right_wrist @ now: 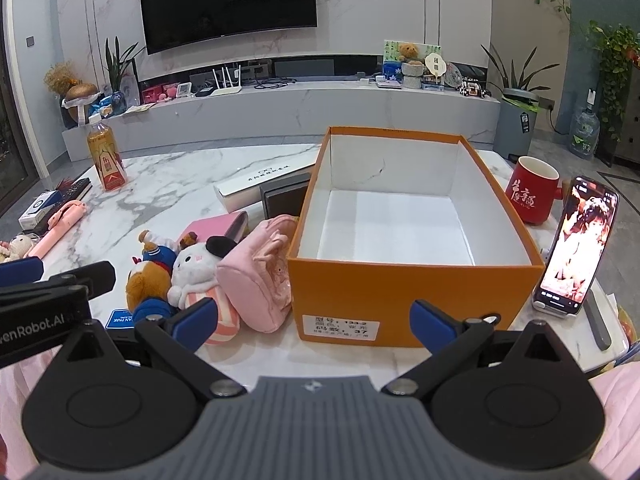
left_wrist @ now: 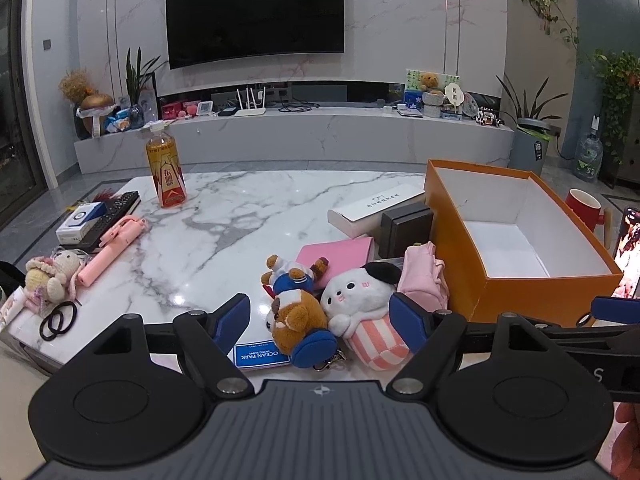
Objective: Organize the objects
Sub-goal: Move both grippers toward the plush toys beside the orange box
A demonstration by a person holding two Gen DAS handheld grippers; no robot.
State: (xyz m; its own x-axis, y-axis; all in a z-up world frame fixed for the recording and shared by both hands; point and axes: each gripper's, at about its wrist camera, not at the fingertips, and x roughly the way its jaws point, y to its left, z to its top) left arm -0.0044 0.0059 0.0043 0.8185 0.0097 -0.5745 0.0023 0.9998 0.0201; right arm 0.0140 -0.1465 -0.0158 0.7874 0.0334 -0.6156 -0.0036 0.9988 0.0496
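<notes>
Spread wide, left gripper [left_wrist: 320, 318] around brown bear [left_wrist: 298, 318] and white plush [left_wrist: 360, 300], perhaps not touching (view poor). Spread wide too, right gripper [right_wrist: 316, 320] before orange box [right_wrist: 400, 240], empty-handed, pink pouch [right_wrist: 256, 280] just left.

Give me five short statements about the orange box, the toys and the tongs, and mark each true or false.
1. The orange box holds the plush toys. False: it is empty.
2. Both the left tongs and the right tongs are open and hold nothing. True.
3. The red mug lies tipped over. False: it stands upright behind the phone.
4. The white plush lies next to the brown bear plush. True.
5. The drink bottle is uncapped. False: its white cap is on.
</notes>
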